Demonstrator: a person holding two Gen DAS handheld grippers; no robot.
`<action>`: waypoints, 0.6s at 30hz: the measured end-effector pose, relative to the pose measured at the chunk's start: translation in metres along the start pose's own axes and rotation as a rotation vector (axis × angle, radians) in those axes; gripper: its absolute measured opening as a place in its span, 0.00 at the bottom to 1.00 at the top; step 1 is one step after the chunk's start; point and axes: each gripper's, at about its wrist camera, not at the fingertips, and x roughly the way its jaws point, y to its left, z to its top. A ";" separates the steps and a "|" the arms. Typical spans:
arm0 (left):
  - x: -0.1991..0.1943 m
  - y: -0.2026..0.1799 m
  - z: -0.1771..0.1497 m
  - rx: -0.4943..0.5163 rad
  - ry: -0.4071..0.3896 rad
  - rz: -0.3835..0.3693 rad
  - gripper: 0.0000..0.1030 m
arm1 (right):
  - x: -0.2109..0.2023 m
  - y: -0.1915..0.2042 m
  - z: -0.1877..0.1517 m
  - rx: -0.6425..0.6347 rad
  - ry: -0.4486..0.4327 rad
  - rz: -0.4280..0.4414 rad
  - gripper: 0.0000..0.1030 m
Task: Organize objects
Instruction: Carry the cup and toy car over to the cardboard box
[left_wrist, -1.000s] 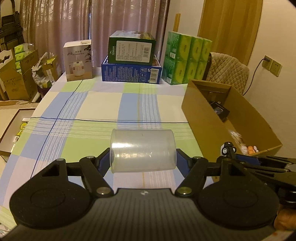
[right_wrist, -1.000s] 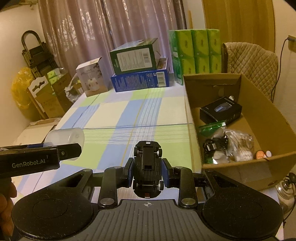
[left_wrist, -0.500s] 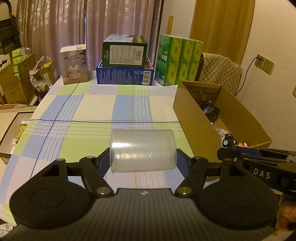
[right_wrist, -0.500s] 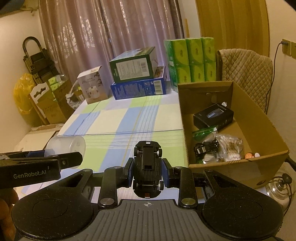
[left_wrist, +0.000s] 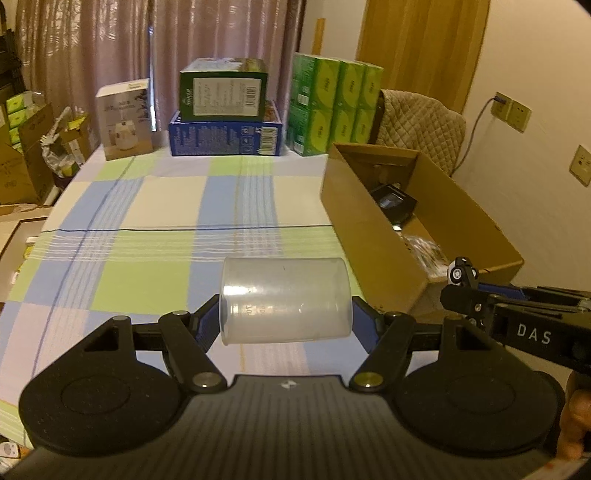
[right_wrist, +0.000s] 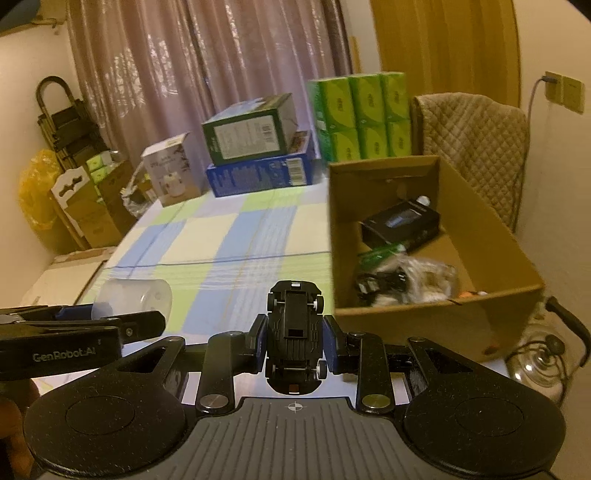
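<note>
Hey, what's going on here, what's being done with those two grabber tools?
A person is tidying a table with a handheld gripper in each hand. The left gripper is shut on a clear plastic cup held sideways above the checked tablecloth. The right gripper is shut on a black toy car, underside up. An open cardboard box holding other small items sits at the right.
</note>
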 end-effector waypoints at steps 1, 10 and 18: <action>0.001 -0.003 0.000 0.002 0.003 -0.008 0.66 | -0.002 -0.003 0.000 0.002 0.002 -0.008 0.27; 0.010 -0.034 0.000 0.025 0.025 -0.065 0.66 | -0.021 -0.029 -0.003 0.002 -0.002 -0.076 0.27; 0.017 -0.061 0.000 0.064 0.039 -0.094 0.66 | -0.029 -0.054 -0.006 0.037 -0.009 -0.102 0.27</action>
